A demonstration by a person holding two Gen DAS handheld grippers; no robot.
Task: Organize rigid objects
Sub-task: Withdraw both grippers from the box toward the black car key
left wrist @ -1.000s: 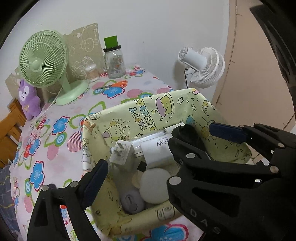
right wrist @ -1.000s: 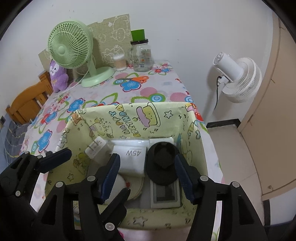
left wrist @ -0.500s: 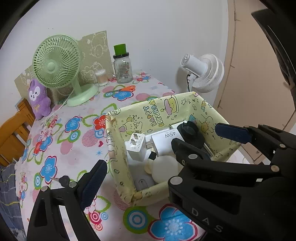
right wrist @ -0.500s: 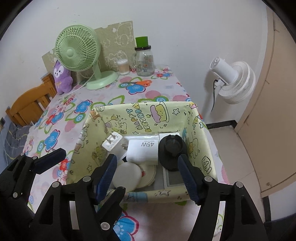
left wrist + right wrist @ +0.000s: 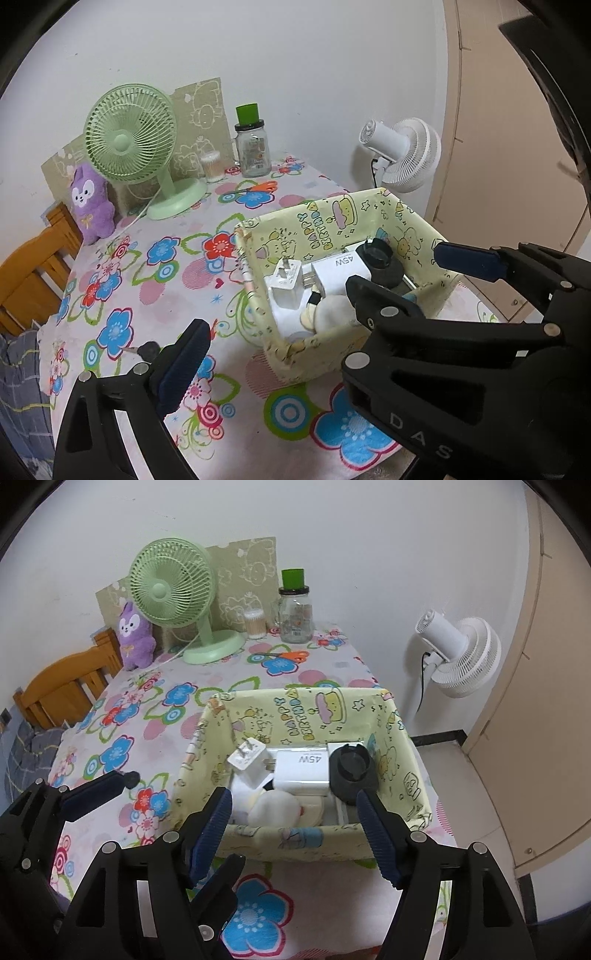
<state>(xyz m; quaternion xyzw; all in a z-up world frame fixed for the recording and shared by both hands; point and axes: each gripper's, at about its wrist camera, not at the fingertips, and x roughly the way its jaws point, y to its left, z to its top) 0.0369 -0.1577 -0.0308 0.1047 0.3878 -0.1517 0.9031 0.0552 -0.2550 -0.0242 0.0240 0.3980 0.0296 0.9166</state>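
Right wrist view: yellow box [image 5: 295,836] at centre, packed with white chargers [image 5: 301,766], black holder [image 5: 351,771] at 2 o'clock inside, kept together as sorted. Right gripper [image 5: 291,823] at 6 o'clock, opening, empty; left gripper [image 5: 325,295] opening too, grasping nothing. Small black key [image 5: 131,776] loose at 9 o'clock.
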